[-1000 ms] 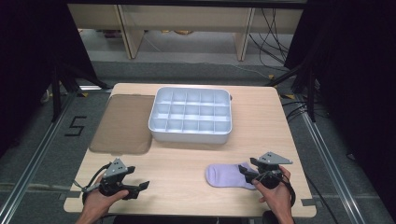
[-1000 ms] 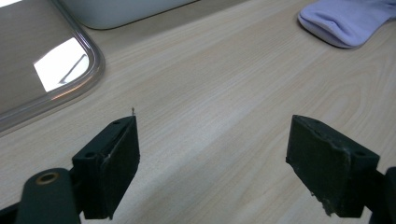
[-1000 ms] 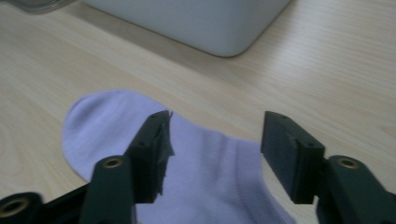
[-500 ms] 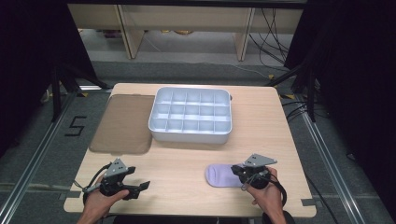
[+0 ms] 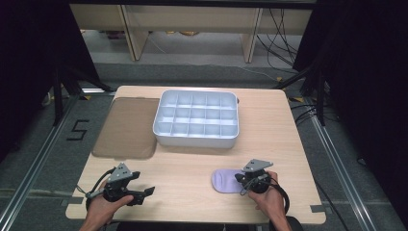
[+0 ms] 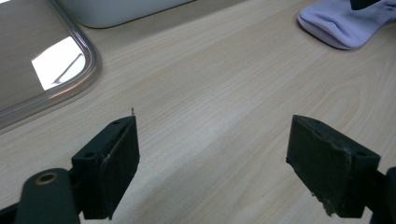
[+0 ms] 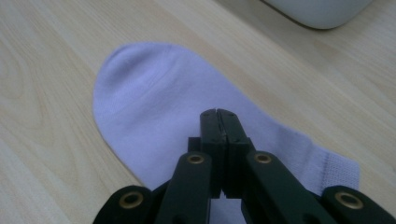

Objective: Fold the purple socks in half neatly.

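Note:
A lilac sock (image 5: 223,181) lies flat on the wooden table near its front right. My right gripper (image 5: 239,179) rests at the sock's right end and points left along it. In the right gripper view its jaws have just been closing and now meet, tips (image 7: 218,114) low over the sock (image 7: 159,93). No fabric shows between them, and the sock looks unwrinkled. My left gripper (image 5: 147,192) sits at the front left, open, with only bare wood between its jaws (image 6: 212,154). The sock (image 6: 338,25) lies far off in that view.
A white tray (image 5: 195,140) with several compartments stands at the middle back of the table. A brownish see-through lid (image 5: 126,127) lies flat to its left, also seen as the lid (image 6: 42,60) close ahead of the left gripper. Bare wood lies between the two hands.
My right gripper has moved left and slightly down onto the sock's right end, and its jaws have gone from open to closed. The left gripper has stayed put.

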Motion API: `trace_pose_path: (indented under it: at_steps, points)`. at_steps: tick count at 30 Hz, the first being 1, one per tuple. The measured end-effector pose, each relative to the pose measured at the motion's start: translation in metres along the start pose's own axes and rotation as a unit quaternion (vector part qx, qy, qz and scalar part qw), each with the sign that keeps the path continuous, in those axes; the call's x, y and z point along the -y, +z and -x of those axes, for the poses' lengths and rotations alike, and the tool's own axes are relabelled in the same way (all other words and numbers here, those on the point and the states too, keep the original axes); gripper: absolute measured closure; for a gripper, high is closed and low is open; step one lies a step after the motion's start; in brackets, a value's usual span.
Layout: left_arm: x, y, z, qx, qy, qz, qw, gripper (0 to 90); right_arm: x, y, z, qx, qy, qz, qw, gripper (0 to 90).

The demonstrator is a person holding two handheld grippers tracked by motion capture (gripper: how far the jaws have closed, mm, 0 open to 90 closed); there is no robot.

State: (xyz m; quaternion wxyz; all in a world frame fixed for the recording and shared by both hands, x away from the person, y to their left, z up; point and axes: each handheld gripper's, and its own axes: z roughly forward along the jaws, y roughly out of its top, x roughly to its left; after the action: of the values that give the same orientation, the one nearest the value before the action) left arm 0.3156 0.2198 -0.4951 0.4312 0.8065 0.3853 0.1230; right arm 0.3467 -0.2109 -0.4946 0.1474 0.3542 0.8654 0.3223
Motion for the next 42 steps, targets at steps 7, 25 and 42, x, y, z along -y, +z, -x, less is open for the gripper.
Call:
trace_pose_path:
  at_steps: [7,25,42]
  points:
    - [0.000,0.002,0.002,0.003,-0.008,0.005,0.9999,16.7,-0.003,0.008,-0.003,0.000,-0.006,-0.015,0.9999,90.0]
    - [-0.001,0.007,0.004,0.011,0.007,-0.018,0.9998,16.3,-0.037,0.040,-0.052,-0.036,-0.047,-0.023,0.9980,90.0]
    - [-0.002,0.021,0.013,0.025,0.002,-0.013,0.9996,15.5,-0.068,0.070,-0.095,-0.071,-0.072,-0.013,0.9948,90.0]
